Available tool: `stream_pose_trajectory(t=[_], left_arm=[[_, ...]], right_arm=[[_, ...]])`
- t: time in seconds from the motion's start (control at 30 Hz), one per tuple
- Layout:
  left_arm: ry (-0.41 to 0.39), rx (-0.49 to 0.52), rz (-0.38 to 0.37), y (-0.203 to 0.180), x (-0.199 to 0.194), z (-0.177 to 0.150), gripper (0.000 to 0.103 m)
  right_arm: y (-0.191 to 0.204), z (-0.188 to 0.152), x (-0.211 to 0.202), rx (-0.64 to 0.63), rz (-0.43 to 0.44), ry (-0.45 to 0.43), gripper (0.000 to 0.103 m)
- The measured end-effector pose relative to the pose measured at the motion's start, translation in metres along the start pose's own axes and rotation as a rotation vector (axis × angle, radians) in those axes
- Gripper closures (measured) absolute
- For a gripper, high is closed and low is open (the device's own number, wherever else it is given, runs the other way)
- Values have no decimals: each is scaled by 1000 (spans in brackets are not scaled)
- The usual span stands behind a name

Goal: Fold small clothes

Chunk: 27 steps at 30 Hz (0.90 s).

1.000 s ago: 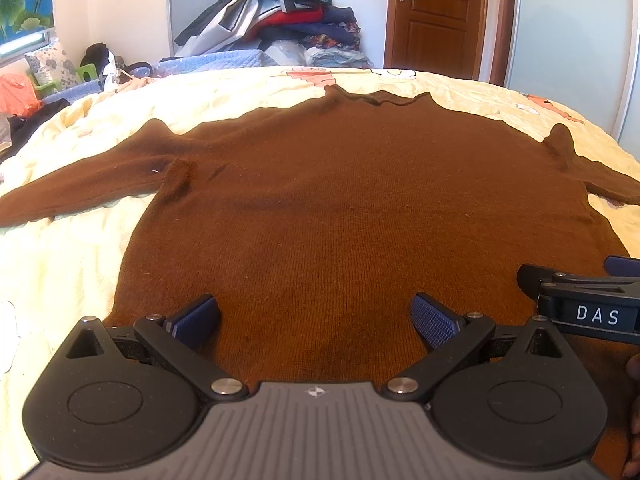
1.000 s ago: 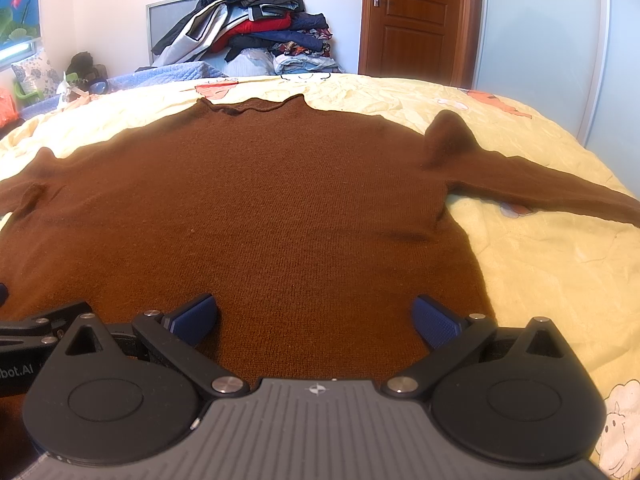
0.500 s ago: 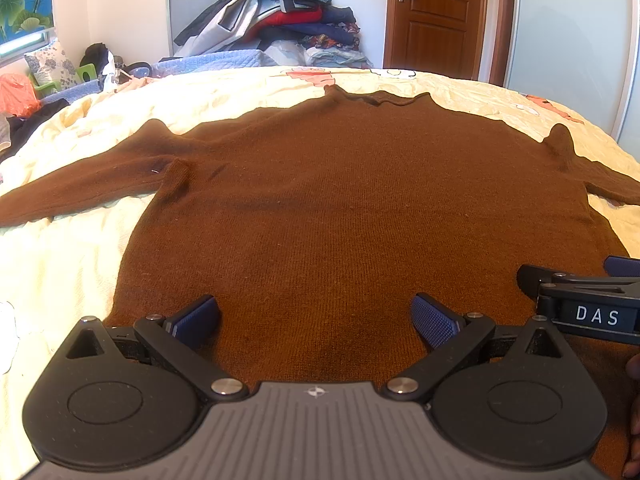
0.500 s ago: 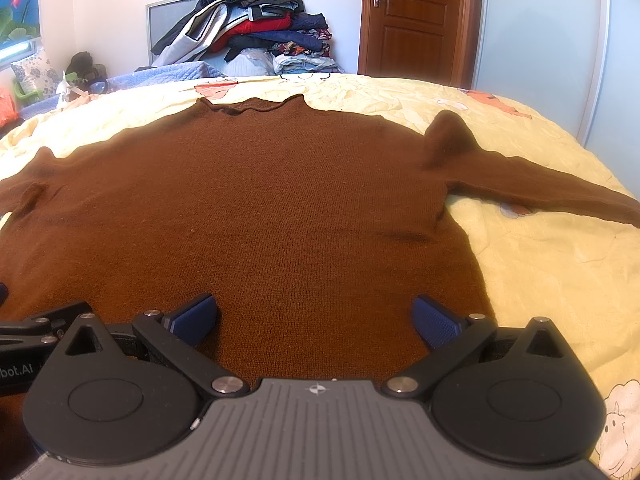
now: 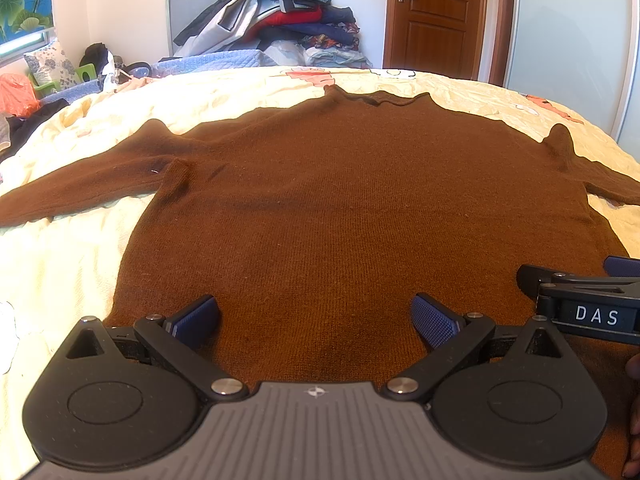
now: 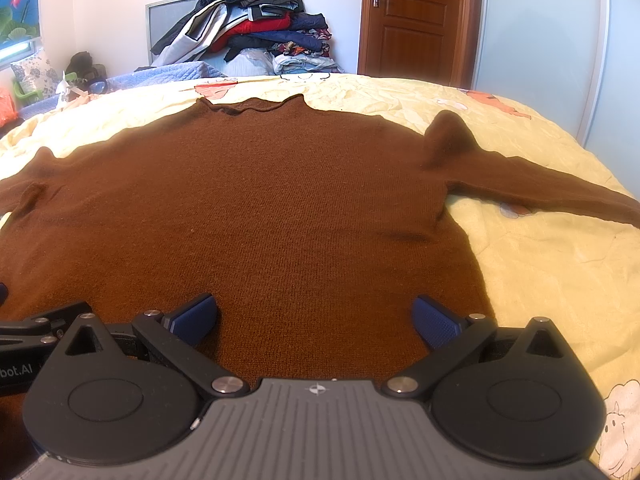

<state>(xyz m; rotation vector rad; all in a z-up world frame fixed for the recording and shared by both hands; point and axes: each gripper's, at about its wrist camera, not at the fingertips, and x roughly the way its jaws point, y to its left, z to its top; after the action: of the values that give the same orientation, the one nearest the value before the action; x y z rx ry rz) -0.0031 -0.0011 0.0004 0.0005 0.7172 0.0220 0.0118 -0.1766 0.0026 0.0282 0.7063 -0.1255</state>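
- Here, a brown sweater (image 5: 360, 208) lies flat and face up on a bed (image 5: 60, 280) with a pale yellow cover, neck toward the far edge, hem at the near edge.
- Its sleeves spread outward, one toward the left edge (image 5: 80, 192), one toward the right edge (image 6: 540, 188).
- The left gripper (image 5: 316, 320) hovers over the hem, jaws spread wide, blue pads (image 5: 196, 318) apart, nothing between them but cloth below.
- The right gripper (image 6: 316, 320) sits just beside it, over the hem's right part, jaws likewise released and holding nothing.
- In the left view the right gripper shows at the right edge, marked "DAS".
- Beyond the bed's far edge stand a clothes pile (image 6: 256, 28) and a wooden door (image 6: 412, 16).
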Motion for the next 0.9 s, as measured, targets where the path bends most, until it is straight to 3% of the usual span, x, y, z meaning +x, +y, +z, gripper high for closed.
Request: stream_pose_trajectory(t=[0.7, 0.77, 0.9], left_arm=[[0, 0, -1, 0, 0, 0, 0], [0, -1, -1, 0, 0, 0, 0], [-1, -1, 0, 0, 0, 0, 0]], right_arm=[[-1, 4, -1, -11, 29, 22, 0], [-21, 15, -8, 9, 105, 19, 0], [-120, 44, -35, 207, 153, -140, 0]])
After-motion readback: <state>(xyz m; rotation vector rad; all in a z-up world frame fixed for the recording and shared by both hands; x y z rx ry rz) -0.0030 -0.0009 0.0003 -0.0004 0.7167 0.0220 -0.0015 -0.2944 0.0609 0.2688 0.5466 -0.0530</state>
